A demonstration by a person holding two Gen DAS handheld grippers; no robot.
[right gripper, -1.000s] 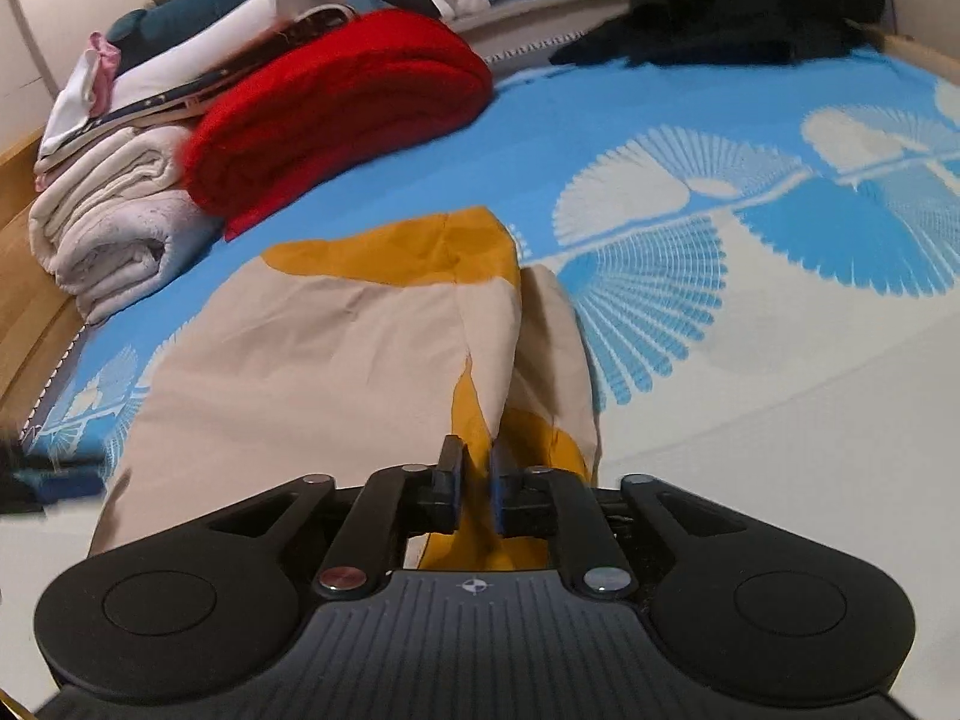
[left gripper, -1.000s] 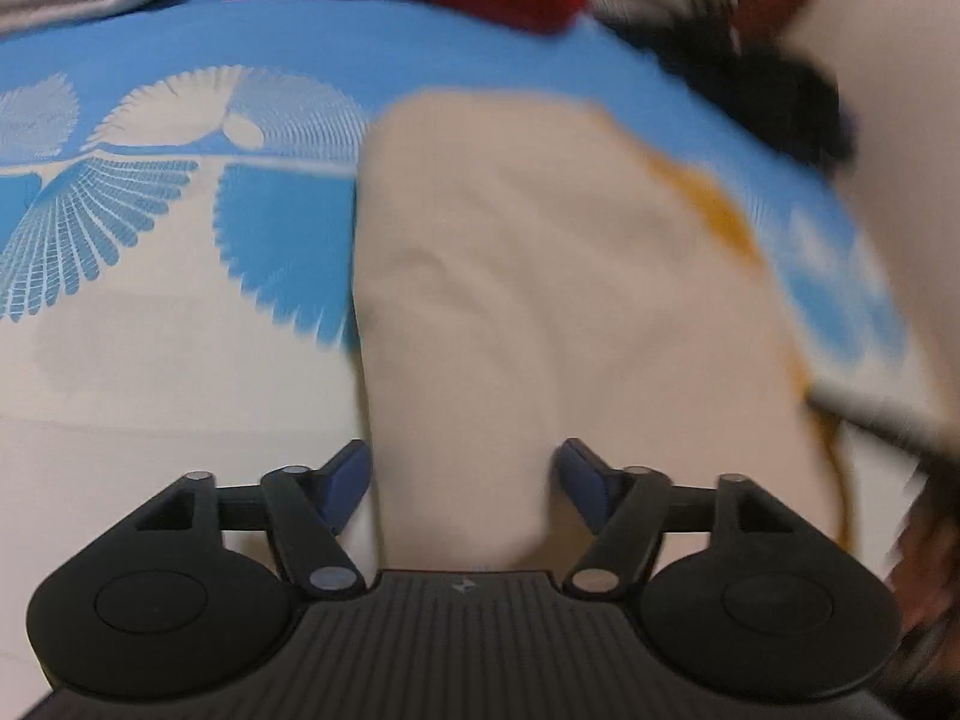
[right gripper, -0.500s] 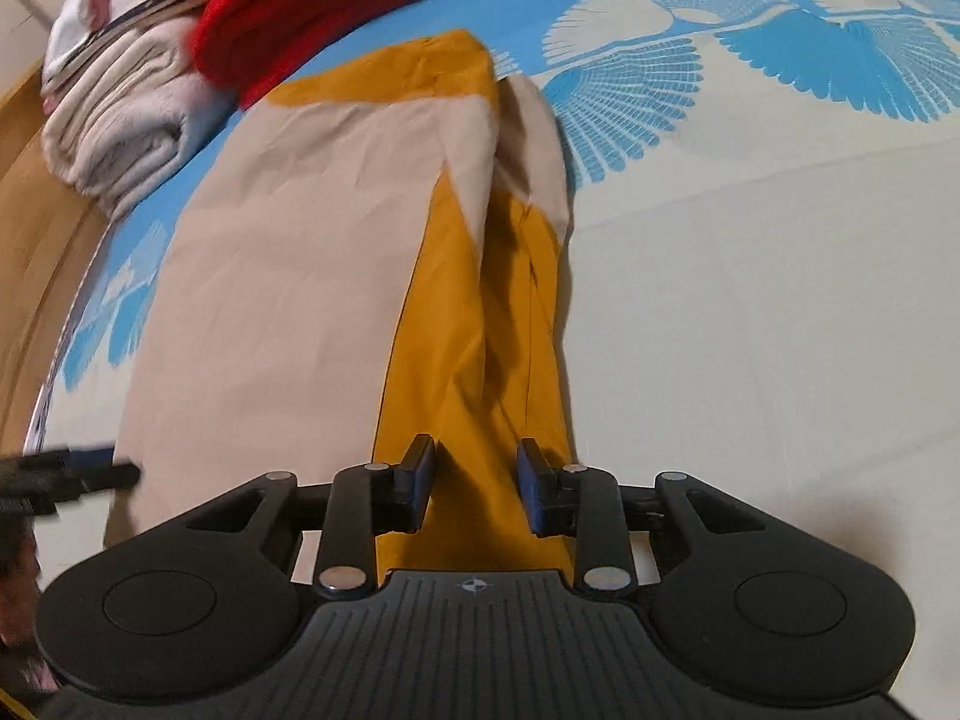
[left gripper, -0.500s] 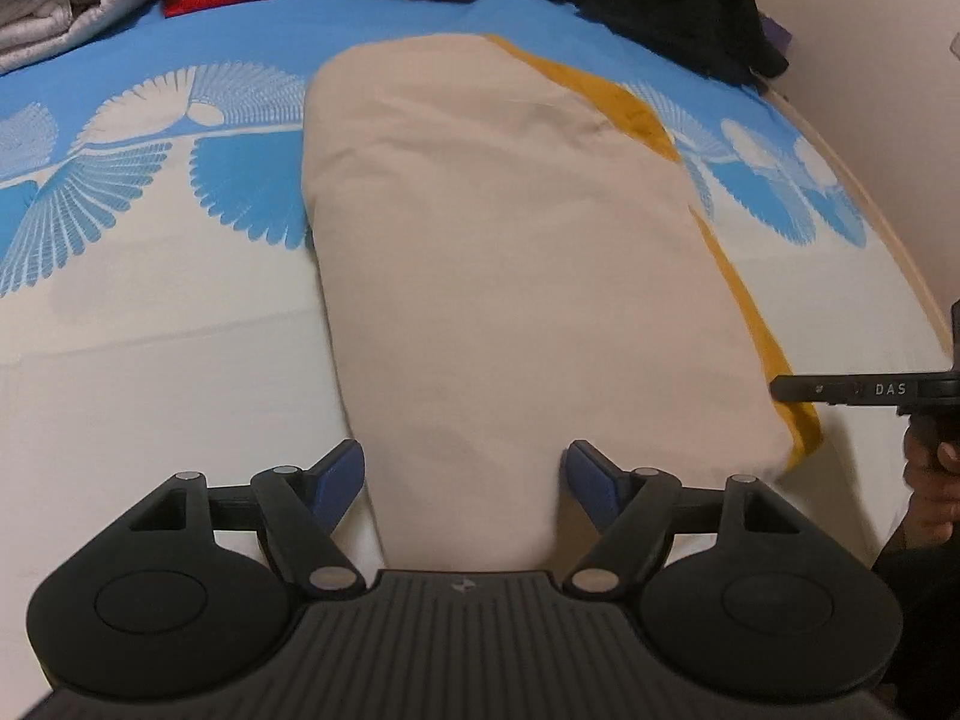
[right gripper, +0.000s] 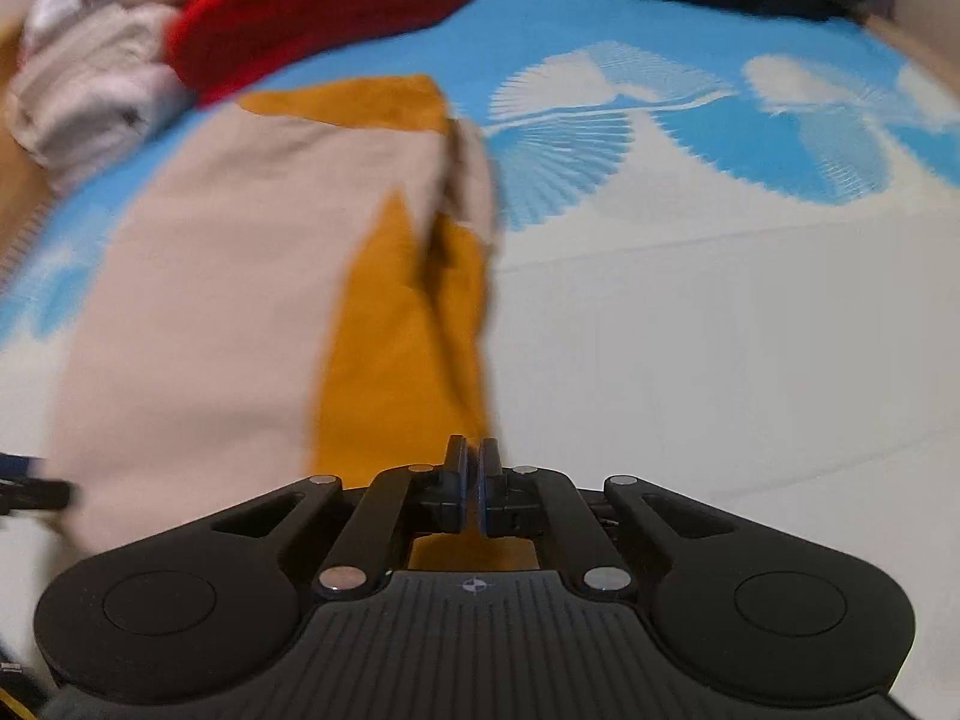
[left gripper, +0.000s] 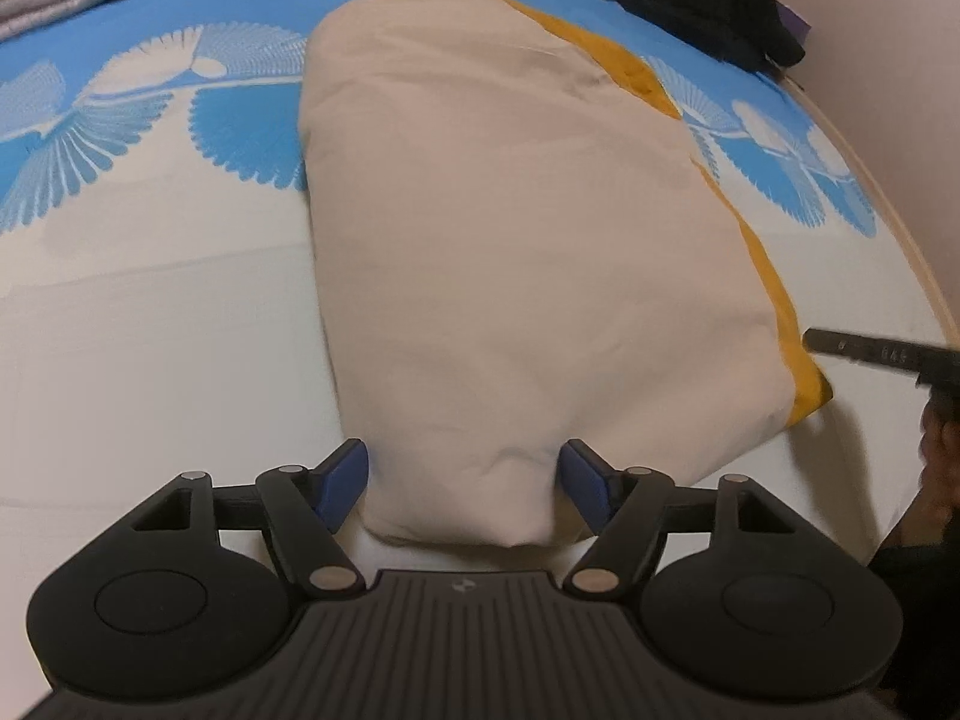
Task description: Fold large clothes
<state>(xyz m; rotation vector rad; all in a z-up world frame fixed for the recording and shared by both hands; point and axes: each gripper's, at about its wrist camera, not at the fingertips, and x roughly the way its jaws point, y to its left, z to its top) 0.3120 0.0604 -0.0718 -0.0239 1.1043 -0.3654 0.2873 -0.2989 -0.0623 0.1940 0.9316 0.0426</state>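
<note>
The right gripper (right gripper: 472,474) has just snapped shut on the yellow edge of the beige garment (left gripper: 528,252). The left gripper (left gripper: 462,480) stands wide open around the near corner and holds nothing. A one-sided pull could drag it crooked on the bed (left gripper: 150,360).

Soft, even indoor light fell on both fisheye views, with faint shadows. The left wrist view was mostly sharp, edges bowed. The right wrist view was smeared by motion blur, worst on the red folded cloth (right gripper: 312,6) and far clothes.
</note>
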